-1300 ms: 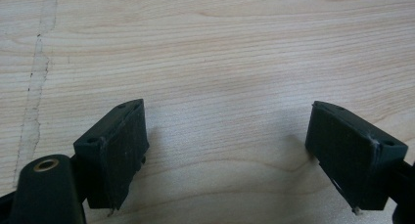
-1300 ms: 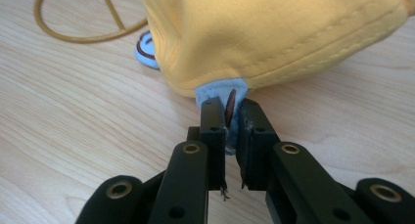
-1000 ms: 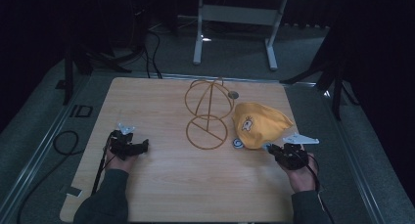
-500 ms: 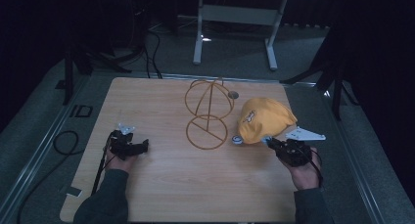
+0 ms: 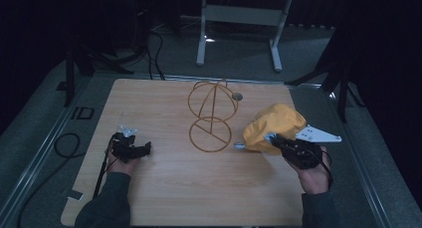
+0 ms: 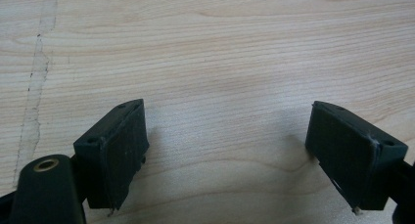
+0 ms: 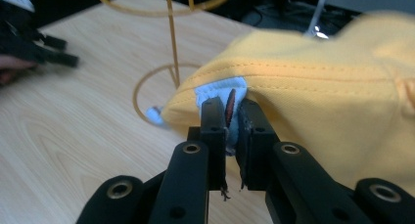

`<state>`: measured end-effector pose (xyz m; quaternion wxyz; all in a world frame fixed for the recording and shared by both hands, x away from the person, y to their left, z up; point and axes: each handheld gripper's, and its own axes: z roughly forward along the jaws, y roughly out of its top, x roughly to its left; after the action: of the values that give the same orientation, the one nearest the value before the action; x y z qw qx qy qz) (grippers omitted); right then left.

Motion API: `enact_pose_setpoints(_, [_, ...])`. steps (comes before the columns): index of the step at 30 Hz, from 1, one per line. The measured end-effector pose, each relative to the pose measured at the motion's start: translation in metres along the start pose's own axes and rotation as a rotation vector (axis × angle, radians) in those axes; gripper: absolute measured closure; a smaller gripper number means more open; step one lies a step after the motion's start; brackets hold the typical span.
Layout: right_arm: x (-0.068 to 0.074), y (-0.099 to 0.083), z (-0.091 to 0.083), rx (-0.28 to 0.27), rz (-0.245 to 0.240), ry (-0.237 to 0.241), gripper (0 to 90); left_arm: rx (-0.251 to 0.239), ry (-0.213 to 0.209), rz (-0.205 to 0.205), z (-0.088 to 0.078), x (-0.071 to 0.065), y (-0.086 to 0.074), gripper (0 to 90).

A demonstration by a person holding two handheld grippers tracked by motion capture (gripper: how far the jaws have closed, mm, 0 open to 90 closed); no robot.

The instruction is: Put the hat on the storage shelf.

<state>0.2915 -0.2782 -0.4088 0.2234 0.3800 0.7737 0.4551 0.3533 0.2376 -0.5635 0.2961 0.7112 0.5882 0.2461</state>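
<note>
right gripper (image 7: pixel 232 117) had its fingers clamped on the rim of the yellow cap (image 5: pixel 274 126), just beside the wire stand (image 5: pixel 212 114). left gripper (image 6: pixel 227 150) fingers were spread wide over bare tabletop (image 6: pixel 220 48), holding nothing. my read: grab done, cap not yet on the stand.

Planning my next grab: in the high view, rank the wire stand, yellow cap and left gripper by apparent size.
1. Wire stand, tallest and widest.
2. Yellow cap, clamped at its edge by the right gripper, somewhat smaller.
3. Left gripper, clearly smallest, jaws apart.
</note>
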Motion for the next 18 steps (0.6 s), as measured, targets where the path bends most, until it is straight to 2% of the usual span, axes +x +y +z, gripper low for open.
enact_pose_setpoints(5, [-0.006,0.003,-0.002,-0.029,0.046,0.04,82.8,0.0,0.0,0.0,0.0,0.0,0.0,15.9])
enact_pose_setpoints(8, [-0.014,-0.001,0.0,-0.025,0.082,0.014,82.7,0.0,0.0,0.0,0.0,0.0,0.0,15.9])
enact_pose_setpoints(11, [-0.023,-0.007,0.0,-0.012,0.106,-0.049,82.0,0.0,0.0,0.0,0.0,0.0,0.0,15.9])
enact_pose_setpoints(15, [-0.031,-0.014,0.001,0.024,0.133,-0.1,80.2,0.0,0.0,0.0,0.0,0.0,0.0,15.9])
enact_pose_setpoints(18, [-0.036,-0.021,0.004,0.054,0.165,-0.117,78.4,0.0,0.0,0.0,0.0,0.0,0.0,15.9])
